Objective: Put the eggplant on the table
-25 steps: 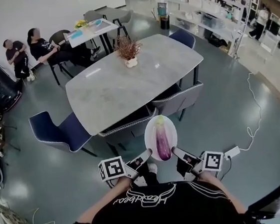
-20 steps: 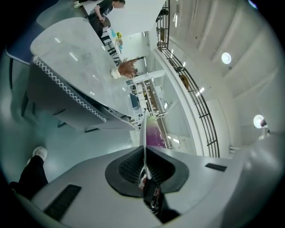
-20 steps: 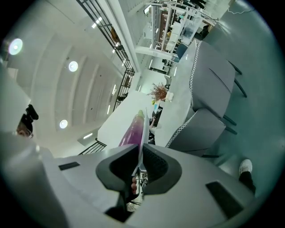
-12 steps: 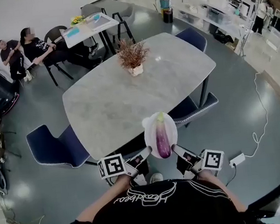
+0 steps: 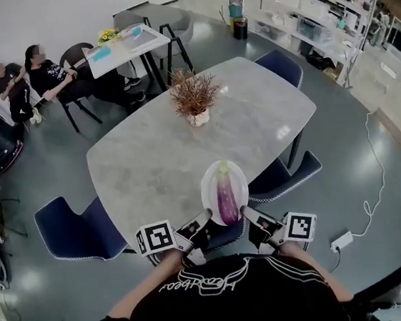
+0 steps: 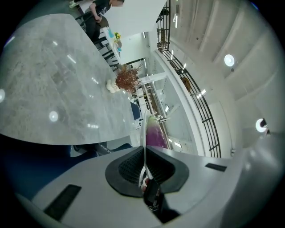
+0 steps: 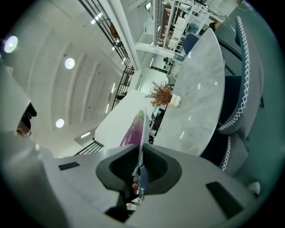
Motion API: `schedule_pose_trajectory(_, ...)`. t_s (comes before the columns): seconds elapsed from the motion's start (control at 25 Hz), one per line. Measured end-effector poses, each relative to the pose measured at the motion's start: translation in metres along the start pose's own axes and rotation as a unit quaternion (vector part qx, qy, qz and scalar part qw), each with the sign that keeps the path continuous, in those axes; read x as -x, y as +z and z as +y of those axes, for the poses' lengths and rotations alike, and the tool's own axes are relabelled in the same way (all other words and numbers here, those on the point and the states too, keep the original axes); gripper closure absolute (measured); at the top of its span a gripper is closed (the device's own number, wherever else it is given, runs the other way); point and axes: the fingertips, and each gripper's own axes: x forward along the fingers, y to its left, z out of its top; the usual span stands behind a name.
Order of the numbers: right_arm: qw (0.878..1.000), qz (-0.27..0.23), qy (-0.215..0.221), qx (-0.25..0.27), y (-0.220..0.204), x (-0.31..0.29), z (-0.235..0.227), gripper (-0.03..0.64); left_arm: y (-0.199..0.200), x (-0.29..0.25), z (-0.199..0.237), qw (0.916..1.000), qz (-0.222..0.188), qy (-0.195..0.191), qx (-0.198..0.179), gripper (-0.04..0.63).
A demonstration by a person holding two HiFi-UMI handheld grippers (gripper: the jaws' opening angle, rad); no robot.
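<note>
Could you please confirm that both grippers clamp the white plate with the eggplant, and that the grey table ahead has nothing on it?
Not quite: the head view shows a potted dried plant standing on the grey table. The left gripper and the right gripper do both clamp the white plate with the eggplant.

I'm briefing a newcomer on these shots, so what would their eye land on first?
First, the purple eggplant lying on a white plate, which the left tongs and right tongs pinch by opposite rims just over the near edge of the grey table. Next, the dried plant in a white pot standing near the table's middle, and two seated people at the far left of the room.
</note>
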Motion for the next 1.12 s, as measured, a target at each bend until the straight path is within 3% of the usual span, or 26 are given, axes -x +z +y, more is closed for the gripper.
schedule_pose_trajectory(0.72, 1.000, -0.005, -0.030, 0.004, 0.024, -0.016, -0.023, 0.579, 0.019, -0.021, 0.012, 0.9996, -0.016, 0.021, 0.008, 0.577)
schedule_pose_trajectory(1.12, 0.999, 0.006, -0.035, -0.006, 0.066, -0.029, -0.049, 0.579, 0.042, -0.058, 0.022, 0.9983, -0.039, 0.038, 0.023, 0.577)
